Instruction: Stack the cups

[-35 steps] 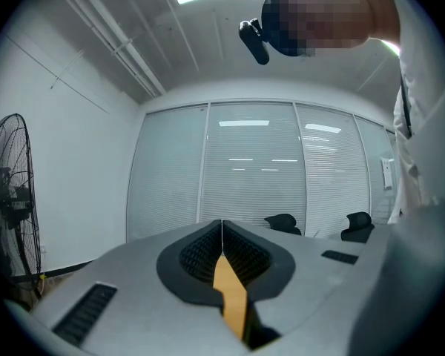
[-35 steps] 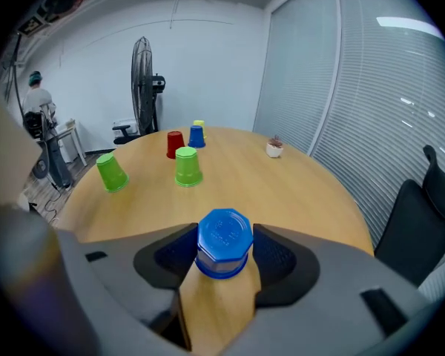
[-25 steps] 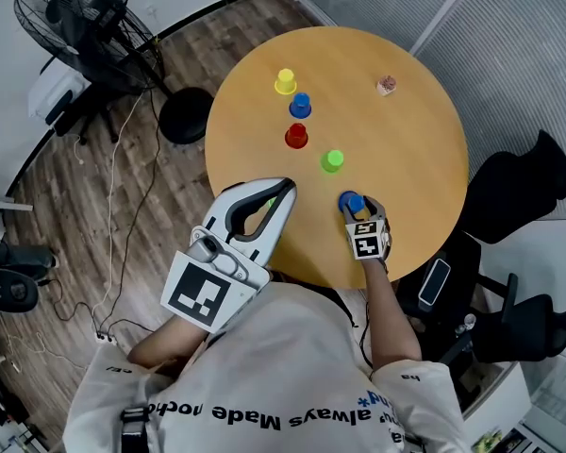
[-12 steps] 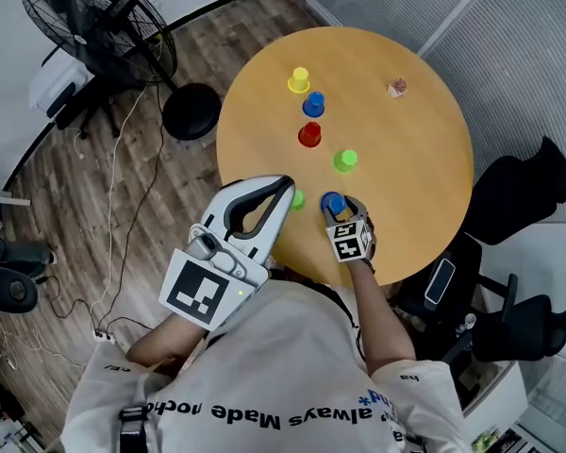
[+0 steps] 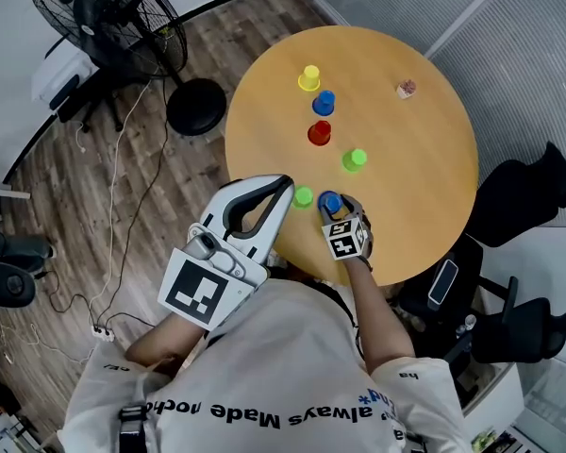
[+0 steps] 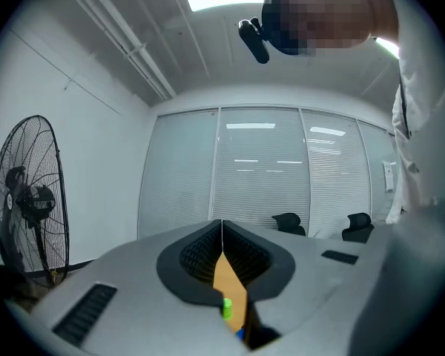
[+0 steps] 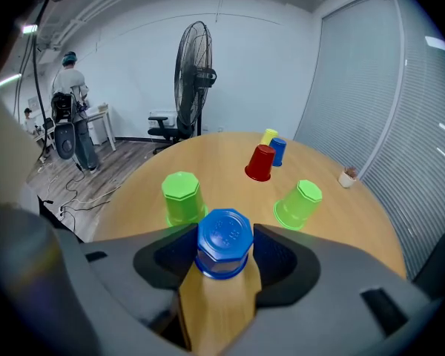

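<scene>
Right claw [image 7: 224, 252]: pinches the held blue cup [image 7: 224, 237] by its sides; the cup is upside down, base up.
Held blue cup: near the front edge of the worktop [image 5: 424, 177], just beside the near green cup [image 7: 182, 196]. I cannot tell whether its rim is clear of the wood.
Left claw [image 6: 222, 230]: pressed together at the tips with nothing in it, held level at the worktop's front edge.
Step in hand: probably carrying the blue cup over to cap the near green cup.
How to do it well: raise the blue rim above the green base, centre over it, level the cup, then lower it straight down.
Grip: firm but light, since thin plastic walls may squash and bind on the lower cup.
Release: spread the claw only once the cup has seated and stopped.
Risk: a sideways nudge could skid the light green cup off the front edge.
Other cups: the far green cup [image 7: 298, 203], red cup [image 7: 261, 162], far blue cup [image 7: 279, 151] and yellow cup [image 7: 268, 136] stand farther back, all upside down.
</scene>
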{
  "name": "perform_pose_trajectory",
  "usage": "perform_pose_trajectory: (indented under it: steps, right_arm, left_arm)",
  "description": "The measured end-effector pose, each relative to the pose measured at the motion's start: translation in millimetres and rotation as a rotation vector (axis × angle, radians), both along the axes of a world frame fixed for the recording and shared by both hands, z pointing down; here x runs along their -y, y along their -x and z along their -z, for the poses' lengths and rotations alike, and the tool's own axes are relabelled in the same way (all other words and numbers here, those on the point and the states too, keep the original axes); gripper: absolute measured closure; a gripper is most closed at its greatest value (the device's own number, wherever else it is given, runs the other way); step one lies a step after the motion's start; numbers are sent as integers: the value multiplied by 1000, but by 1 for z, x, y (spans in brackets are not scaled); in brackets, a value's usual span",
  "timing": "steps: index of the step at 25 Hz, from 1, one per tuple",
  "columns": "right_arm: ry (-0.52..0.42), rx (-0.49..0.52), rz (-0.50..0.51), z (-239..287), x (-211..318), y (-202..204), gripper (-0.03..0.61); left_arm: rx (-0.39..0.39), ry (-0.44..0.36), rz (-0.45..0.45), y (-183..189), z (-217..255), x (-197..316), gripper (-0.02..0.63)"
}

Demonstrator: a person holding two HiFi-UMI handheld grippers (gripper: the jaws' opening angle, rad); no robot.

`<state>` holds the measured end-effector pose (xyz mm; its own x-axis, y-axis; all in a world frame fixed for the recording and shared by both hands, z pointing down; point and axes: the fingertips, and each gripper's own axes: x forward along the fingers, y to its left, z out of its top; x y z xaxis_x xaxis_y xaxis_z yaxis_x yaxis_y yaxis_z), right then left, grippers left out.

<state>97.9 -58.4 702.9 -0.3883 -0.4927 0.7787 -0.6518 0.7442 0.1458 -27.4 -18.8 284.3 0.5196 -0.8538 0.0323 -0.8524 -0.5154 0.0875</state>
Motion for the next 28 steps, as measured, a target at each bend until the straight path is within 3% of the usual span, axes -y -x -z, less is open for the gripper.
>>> perform_pose_trajectory:
  steps: [15, 21, 28]
  right_arm:
    - [30, 30, -5, -9, -3, 12, 313]
    - [-9, 90, -8, 16, 3, 13, 308]
    - [-58, 146, -80, 44, 33, -2, 308]
  left_arm:
    - [7, 8, 22, 13, -1, -2, 589]
    - [-2, -1, 20, 11, 0, -1, 589]
    - [-12, -10, 4, 3, 3, 6, 589]
